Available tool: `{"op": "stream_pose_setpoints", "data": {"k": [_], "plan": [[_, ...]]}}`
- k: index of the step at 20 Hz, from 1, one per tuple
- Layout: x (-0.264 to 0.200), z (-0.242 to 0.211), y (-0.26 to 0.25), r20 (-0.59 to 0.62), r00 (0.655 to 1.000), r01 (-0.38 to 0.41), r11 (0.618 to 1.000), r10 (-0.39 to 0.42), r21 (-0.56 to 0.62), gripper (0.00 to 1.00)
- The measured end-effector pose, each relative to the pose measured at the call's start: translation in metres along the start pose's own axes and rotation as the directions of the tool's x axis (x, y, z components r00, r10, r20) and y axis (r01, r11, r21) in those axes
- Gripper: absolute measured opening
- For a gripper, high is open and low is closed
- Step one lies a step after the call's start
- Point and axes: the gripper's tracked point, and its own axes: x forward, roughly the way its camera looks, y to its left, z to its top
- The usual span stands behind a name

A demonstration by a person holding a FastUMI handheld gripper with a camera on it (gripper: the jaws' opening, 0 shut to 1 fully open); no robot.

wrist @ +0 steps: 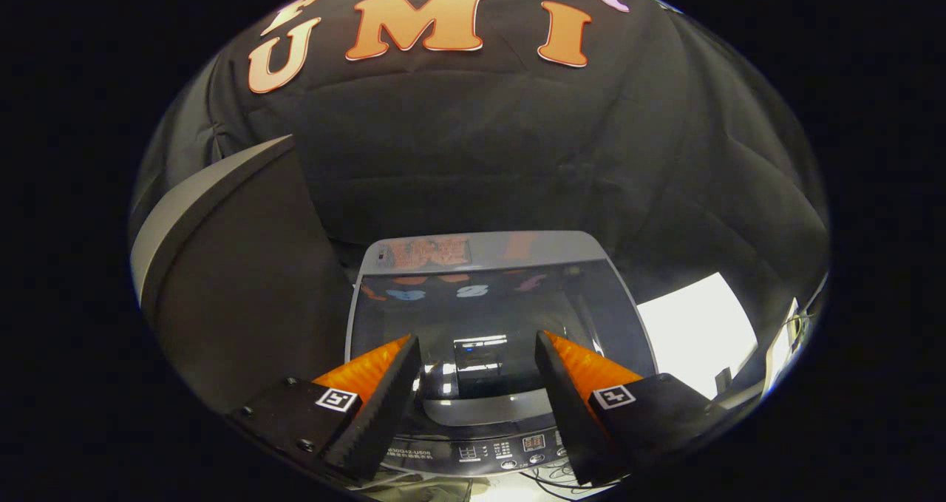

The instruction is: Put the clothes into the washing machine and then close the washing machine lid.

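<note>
- The booth's wall of black cloth [480, 140] hangs in soft folds behind everything.
- A big dark panel with a pale grey curved edge [229, 280] stands tilted just left of the washer; I cannot tell what it belongs to.
- The top-loading washing machine with a grey body [488, 247] sits below and ahead of the fingers, its dark glossy glass lid [480, 317] lying flat and shut, mirroring the room.
- A bright white rectangular surface [695, 332] lies to the right of the washer.
- The machine's dark control strip with small buttons and a little lit display [502, 446] runs along the edge nearest the fingers.
- The hand-held two-finger gripper [479, 354] hovers over the lid, its fingers spread well apart with nothing between them, touching nothing.
- Some thin cables [550, 480] trail beneath the control strip.
</note>
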Motion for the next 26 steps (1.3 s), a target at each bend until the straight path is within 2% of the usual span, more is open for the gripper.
{"op": "stream_pose_setpoints", "data": {"k": [5, 15, 26], "plan": [[-0.008, 0.014, -0.009, 0.019, 1.0, 0.008, 1.0, -0.009, 0.01, 1.0], [-0.022, 0.043, -0.064, 0.049, 0.999, -0.004, 0.998, 0.001, 0.068, 1.0], [-0.088, 0.166, -0.117, 0.246, 0.969, -0.034, 0.997, 0.016, 0.068, 0.99]]}}
